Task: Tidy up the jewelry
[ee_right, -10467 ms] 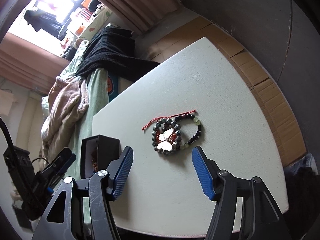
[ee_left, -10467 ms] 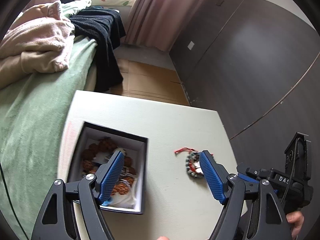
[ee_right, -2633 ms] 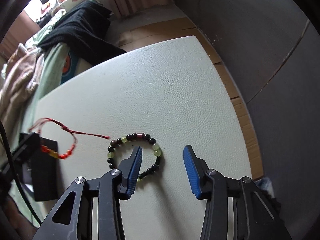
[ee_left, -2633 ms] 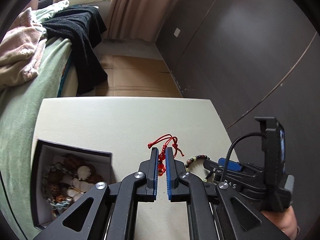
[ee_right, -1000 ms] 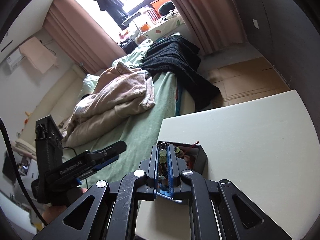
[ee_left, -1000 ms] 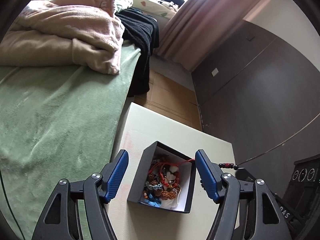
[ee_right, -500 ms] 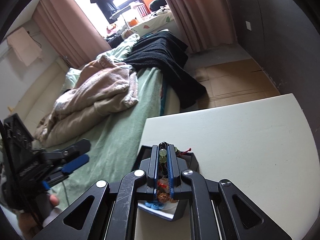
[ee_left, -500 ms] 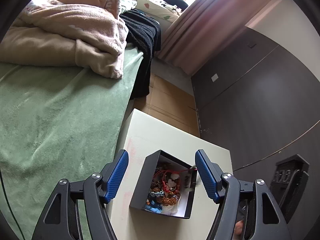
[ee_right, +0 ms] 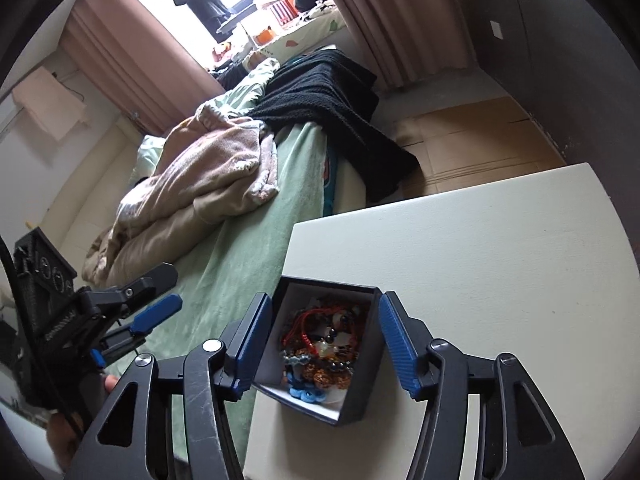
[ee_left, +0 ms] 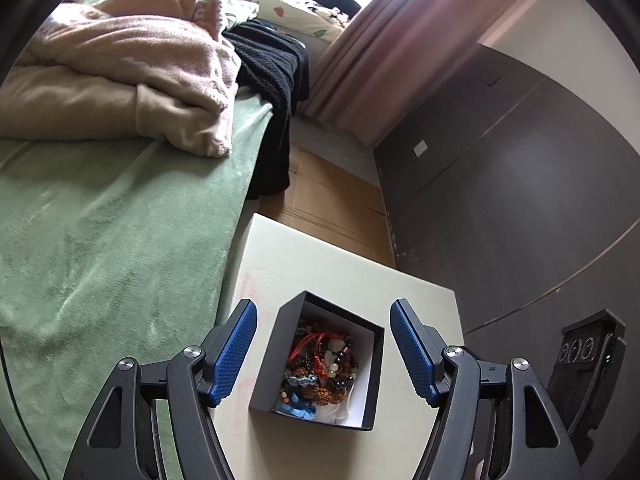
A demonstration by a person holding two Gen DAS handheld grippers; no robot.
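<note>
A black jewelry box (ee_left: pixel 280 354) with a white lining stands open on the white table (ee_left: pixel 340 268). It holds a heap of bracelets (ee_left: pixel 322 364): red cord, dark and pale green beads, brown beads, a blue piece. My left gripper (ee_left: pixel 323 354) is open and empty above the box. In the right wrist view the same box (ee_right: pixel 366 376) sits between the fingers of my right gripper (ee_right: pixel 326 340), which is open and empty just over the bracelets (ee_right: pixel 324 350). The left gripper (ee_right: pixel 132 320) also shows there at the left.
A bed with a green cover (ee_left: pixel 100 240) runs along the table's left edge, with a pink blanket (ee_left: pixel 132 72) and black cloth (ee_left: pixel 276 80) on it. A dark wall (ee_left: pixel 520 200) stands to the right. Bare tabletop (ee_right: pixel 480 248) lies right of the box.
My right gripper has opened and dropped the beaded bracelet into the box. The left gripper has stayed open above the box, pulled back a little.
</note>
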